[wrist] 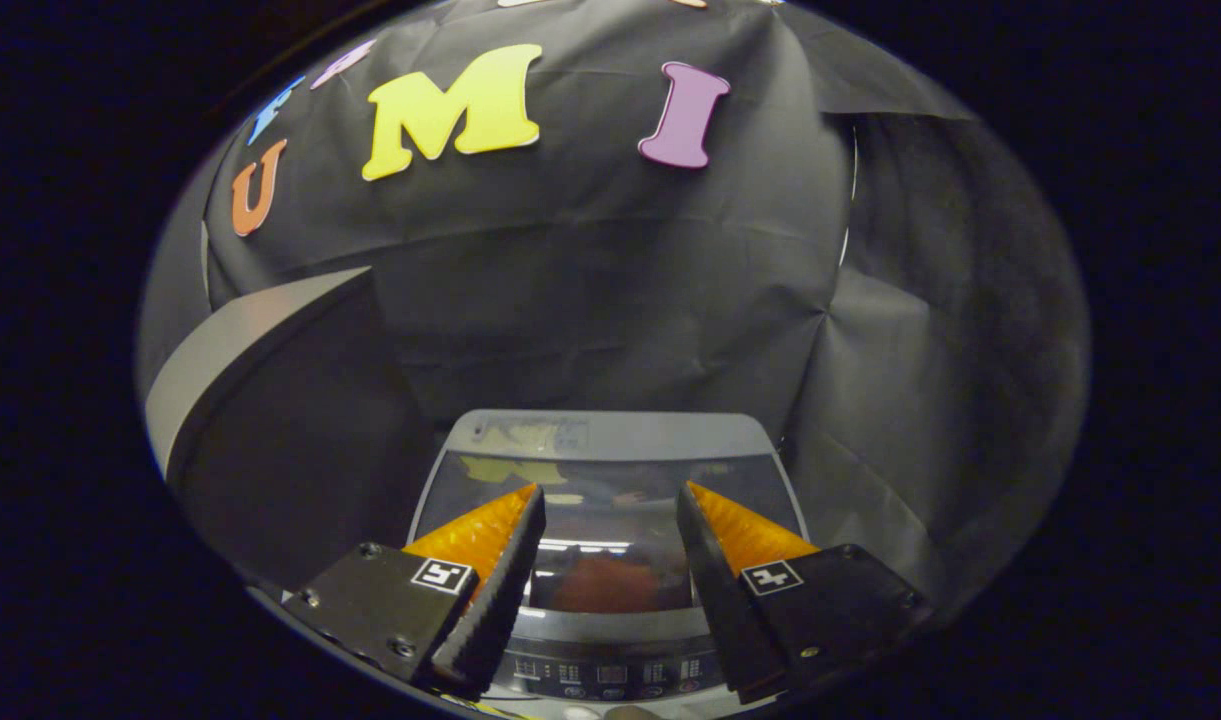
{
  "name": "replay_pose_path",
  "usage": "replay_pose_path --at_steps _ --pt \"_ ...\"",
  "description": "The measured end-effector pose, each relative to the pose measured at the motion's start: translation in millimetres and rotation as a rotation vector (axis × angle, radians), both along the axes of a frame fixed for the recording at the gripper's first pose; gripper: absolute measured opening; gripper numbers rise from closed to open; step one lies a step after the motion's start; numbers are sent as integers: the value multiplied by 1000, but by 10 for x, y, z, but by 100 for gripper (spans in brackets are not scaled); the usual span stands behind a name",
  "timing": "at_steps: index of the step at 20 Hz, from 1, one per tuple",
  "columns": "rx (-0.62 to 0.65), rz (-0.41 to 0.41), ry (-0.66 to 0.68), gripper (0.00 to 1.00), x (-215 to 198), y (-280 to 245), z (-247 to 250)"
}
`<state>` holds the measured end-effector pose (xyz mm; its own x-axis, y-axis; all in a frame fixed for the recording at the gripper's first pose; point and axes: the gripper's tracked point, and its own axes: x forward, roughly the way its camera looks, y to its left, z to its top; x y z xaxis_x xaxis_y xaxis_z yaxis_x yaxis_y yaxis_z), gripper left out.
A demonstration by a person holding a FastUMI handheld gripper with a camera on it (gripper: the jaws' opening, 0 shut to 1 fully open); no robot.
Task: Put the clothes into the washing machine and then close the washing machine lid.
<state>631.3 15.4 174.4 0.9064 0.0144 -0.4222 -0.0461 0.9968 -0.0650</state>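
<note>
Below our gripper (610, 520) sits the grey top-loading washing machine (610, 437), and we're looking straight down its top from the control-panel side. Our two fingers (505, 570) are spread wide apart, gripping nothing, with open air between them. Through that gap we see the dark glass washing machine lid (610, 545), and it's lying flat, closed over the tub. A dull reddish patch (605, 585) shows in the glass right between the fingertips; we can't tell if that's the clothes inside or only a reflection, the glass is too glossy. Yellowish reflections sit on the lid towards its far edge. At the near edge of the machine's top, just under our fingers, runs the curved control panel (610, 675) with its row of small buttons and displays, too small to make out. Along the far edge lies a plain grey back strip (610, 435). Off to the left of the machine stands a big dark slab with a pale grey rim (240, 345), tilted upright, well apart from the fingers.
</note>
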Motion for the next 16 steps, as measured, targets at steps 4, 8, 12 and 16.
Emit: replay_pose_path --at_steps 4,8,12,16 --pt "1 0 5 83 -7 -5 2" --pt "-3 1 3 83 -16 -22 9" --pt "3 4 -6 83 -32 -24 35" --pt "0 3 -28 83 -141 -19 84"
